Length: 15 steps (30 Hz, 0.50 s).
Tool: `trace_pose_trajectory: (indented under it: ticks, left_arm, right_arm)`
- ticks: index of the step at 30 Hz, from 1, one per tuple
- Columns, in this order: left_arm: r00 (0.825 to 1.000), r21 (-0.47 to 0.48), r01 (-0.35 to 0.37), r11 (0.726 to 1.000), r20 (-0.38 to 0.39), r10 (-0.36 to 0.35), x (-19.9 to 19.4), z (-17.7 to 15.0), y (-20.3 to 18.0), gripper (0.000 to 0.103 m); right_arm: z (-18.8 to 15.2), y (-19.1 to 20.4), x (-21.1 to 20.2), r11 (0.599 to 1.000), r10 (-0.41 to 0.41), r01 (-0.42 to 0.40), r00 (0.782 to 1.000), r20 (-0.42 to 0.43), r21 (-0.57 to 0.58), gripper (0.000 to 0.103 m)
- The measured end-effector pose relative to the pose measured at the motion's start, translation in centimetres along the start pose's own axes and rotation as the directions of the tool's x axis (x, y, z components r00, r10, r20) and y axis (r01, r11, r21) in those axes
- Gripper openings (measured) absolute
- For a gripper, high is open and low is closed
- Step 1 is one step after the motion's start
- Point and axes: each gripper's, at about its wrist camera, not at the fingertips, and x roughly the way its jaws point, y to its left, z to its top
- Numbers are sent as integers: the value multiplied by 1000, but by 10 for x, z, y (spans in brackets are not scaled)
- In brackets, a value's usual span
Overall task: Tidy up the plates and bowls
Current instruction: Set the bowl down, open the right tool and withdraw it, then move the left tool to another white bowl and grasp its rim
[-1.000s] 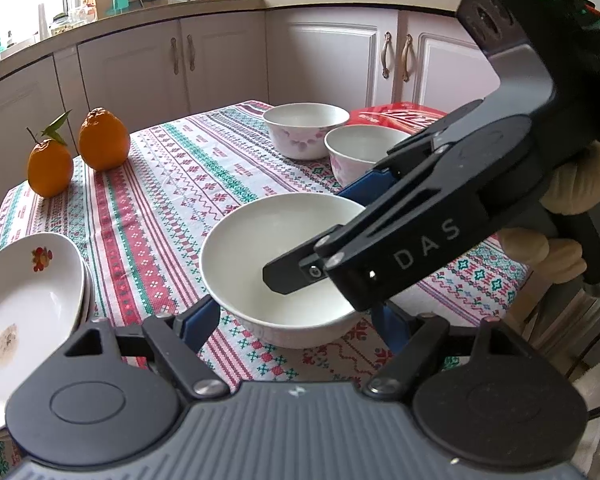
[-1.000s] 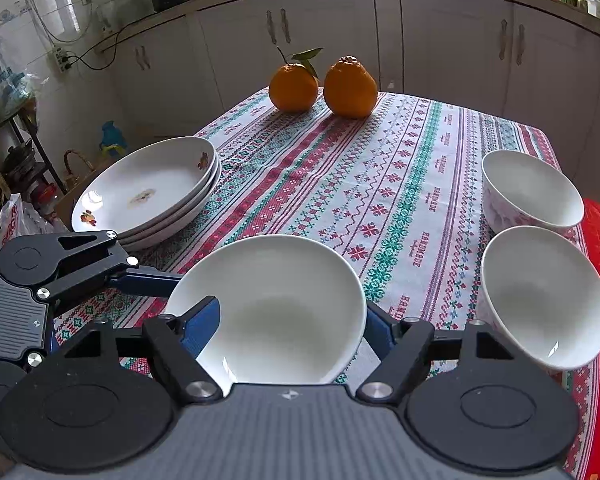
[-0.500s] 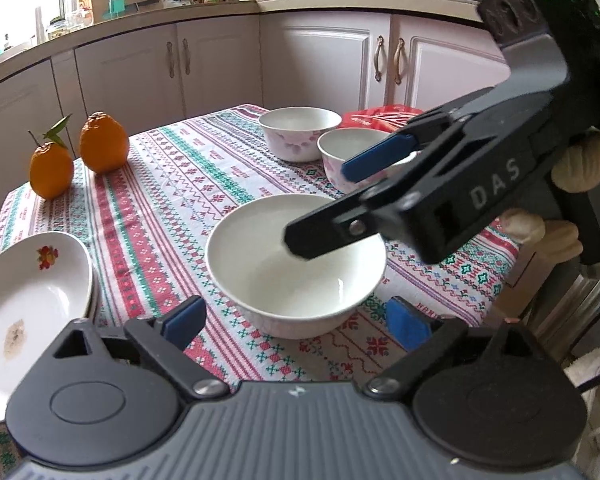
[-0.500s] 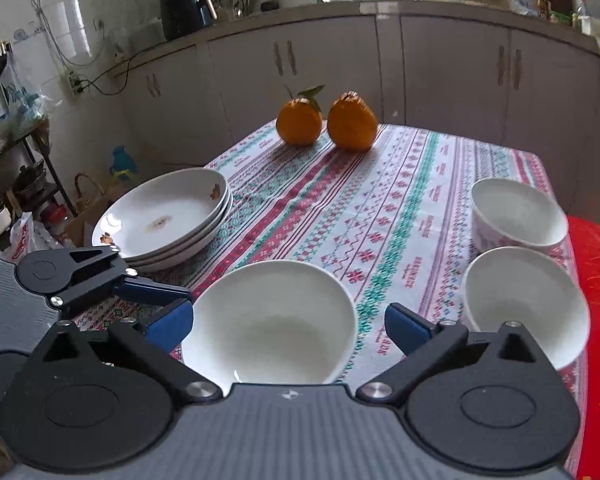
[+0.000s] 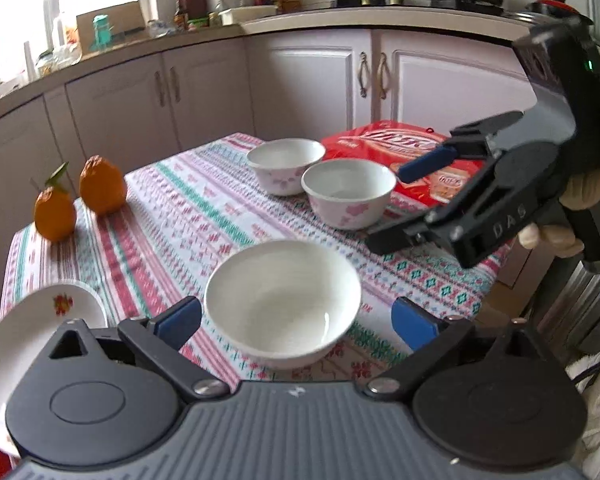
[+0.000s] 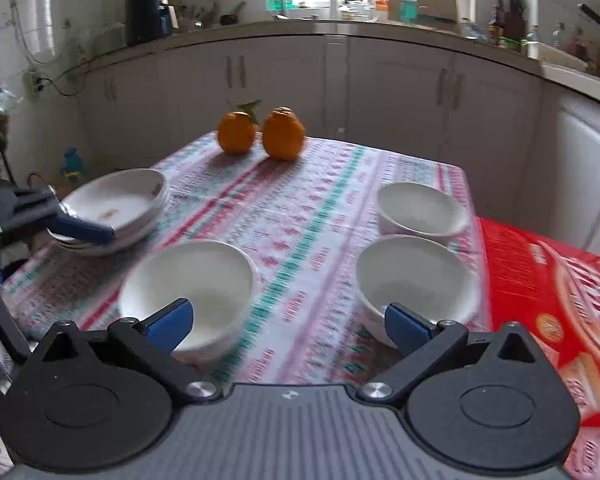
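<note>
A plain white bowl [image 5: 282, 304] sits upright on the worktop [image 5: 172, 216], on its striped patterned cloth, and serves as the landmark here. The left tongs [image 5: 296, 320] hover low just in front of this bowl, spread wide with a blue pad on either side of it and neither pad touching, so they hold nothing. Behind the bowl and to its right stand two more bowls with pink flower prints, the nearer flowered bowl [image 5: 348, 194] just beside the farther flowered bowl [image 5: 286, 164], next to a red packet [image 5: 432, 160]. The right tongs [image 5: 396, 208] hang in the air to the right of the plain bowl, near the nearer flowered bowl, also spread apart and holding nothing. To the left of the plain bowl lies a stack of plates [image 6: 116, 210] at the worktop's edge; how many plates it holds is hard to tell, perhaps three. Far behind the bowl, well apart from it, two oranges [image 6: 260, 132] stand side by side. The right wrist view is blurred.
</note>
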Motion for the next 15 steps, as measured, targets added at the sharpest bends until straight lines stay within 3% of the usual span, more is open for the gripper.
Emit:
trace_pose_trajectory:
  ticks: [7,15]
  left_arm:
    - [1000,24,14,1000,20,-14,11,32,-5,101]
    - [999,51,46,998,13,-47,40,63,-13,101]
  right_arm:
    - [-15,-18,-9,989,-144,145,989,9,-28,103]
    - [-25,-40,-2,987,-158,158,987,2,-24,103]
